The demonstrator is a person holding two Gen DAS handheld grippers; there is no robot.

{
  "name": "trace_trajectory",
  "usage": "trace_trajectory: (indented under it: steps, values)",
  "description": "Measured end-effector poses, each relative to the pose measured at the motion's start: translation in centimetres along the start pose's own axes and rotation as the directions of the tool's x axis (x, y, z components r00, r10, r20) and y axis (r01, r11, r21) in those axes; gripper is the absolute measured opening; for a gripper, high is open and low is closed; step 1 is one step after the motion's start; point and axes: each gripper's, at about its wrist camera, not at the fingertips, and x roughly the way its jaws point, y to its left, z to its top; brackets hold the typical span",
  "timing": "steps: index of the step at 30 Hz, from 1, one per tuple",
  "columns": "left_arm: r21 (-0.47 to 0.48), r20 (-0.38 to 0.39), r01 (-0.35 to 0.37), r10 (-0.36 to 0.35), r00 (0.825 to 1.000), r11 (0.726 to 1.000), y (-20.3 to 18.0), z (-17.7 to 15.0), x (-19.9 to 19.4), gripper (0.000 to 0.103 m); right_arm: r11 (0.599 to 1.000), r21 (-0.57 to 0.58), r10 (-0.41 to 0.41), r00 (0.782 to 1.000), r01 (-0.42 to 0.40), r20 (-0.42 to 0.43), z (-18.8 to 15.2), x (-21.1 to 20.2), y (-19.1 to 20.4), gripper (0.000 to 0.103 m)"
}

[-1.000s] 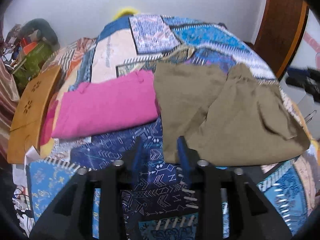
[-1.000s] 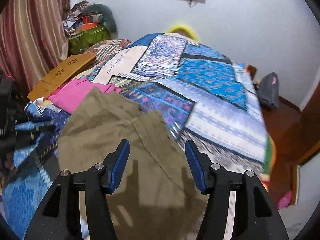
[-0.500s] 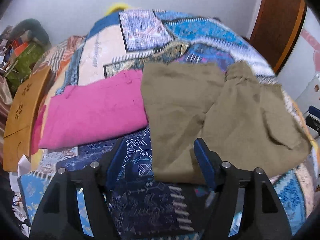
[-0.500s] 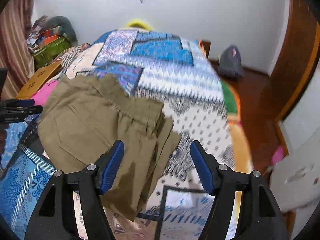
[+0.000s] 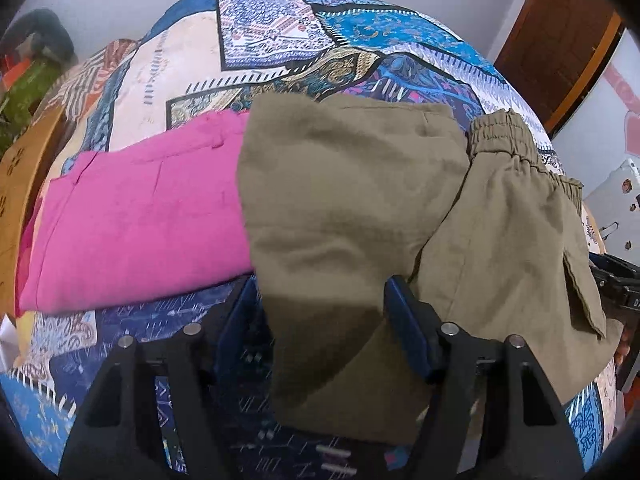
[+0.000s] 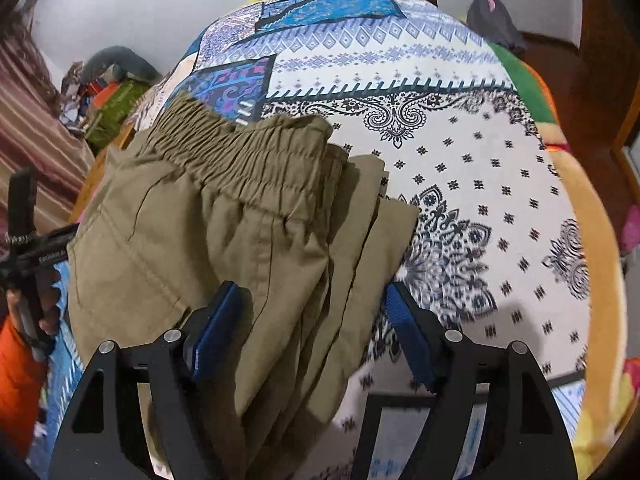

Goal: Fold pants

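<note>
Olive-khaki pants (image 5: 360, 208) lie partly folded on the patterned bedspread (image 5: 280, 32), their elastic waistband (image 6: 240, 152) at the right end. My left gripper (image 5: 320, 300) is open, its blue pads on either side of the folded leg edge nearest me. My right gripper (image 6: 312, 312) is open, straddling the stacked cloth layers (image 6: 320, 280) just below the waistband. Neither gripper pinches cloth. The left gripper's black frame also shows at the left edge of the right wrist view (image 6: 28, 248).
A folded pink garment (image 5: 140, 216) lies left of the pants, touching them. A wooden board (image 5: 16, 184) leans at the bed's left side. Clutter sits in the far left corner (image 6: 108, 96). A dark bag (image 6: 492, 16) rests on the floor beyond the bed. A wooden door (image 5: 560, 32) stands at right.
Both grippers have moved closer to the pants. The left one opened from nearly shut and now straddles the folded leg edge. The right one swung around to the waistband end.
</note>
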Motion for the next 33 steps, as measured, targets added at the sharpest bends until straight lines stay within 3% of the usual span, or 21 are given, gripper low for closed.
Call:
trace_trajectory:
  steps: [3, 6, 10, 14, 17, 19, 22, 33]
  values:
    - [0.011, 0.013, -0.025, 0.024, 1.000, 1.000, -0.5, 0.4, 0.0, 0.060, 1.000, -0.029, -0.009, 1.000, 0.009, 0.001, 0.5, 0.4, 0.4, 0.071]
    - [0.005, 0.027, -0.049, 0.048, 0.998, 0.999, -0.6, 0.6, -0.1, 0.051, 1.000, -0.030, -0.001, 1.000, 0.002, 0.007, 0.8, 0.6, 0.8, 0.059]
    - [0.008, 0.049, -0.094, 0.094, 0.994, 0.995, -1.1, 0.7, -1.0, 0.027, 0.998, -0.060, -0.027, 0.999, 0.029, 0.033, 0.7, 0.2, 2.0, 0.040]
    - [-0.006, -0.004, -0.015, 0.015, 1.000, 1.000, -1.1, 0.1, -1.2, 0.013, 0.997, -0.072, -0.026, 0.998, 0.030, 0.055, 0.8, -0.1, 2.2, 0.026]
    - [0.024, 0.001, -0.037, 0.037, 0.999, 0.999, -1.6, -0.4, -1.8, 0.002, 0.999, -0.034, 0.024, 0.997, -0.022, 0.077, 0.8, -1.0, 1.7, 0.019]
    - [0.010, -0.004, 0.028, -0.028, 1.000, 1.000, -1.8, -0.8, -2.9, 0.002, 0.999, -0.035, 0.038, 0.995, -0.035, 0.094, 0.7, -1.8, 1.8, 0.015]
    - [0.047, 0.039, -0.009, 0.007, 0.999, 0.999, -2.7, -1.3, -4.6, 0.002, 0.997, -0.065, 0.036, 0.992, -0.028, 0.120, 0.4, -3.3, 2.6, 0.014]
    - [0.077, 0.154, -0.039, 0.027, 0.988, 0.996, -3.7, -1.1, -11.1, 0.001, 0.987, -0.157, 0.062, 0.976, -0.029, 0.211, 1.6, -8.0, 6.3, 0.013]
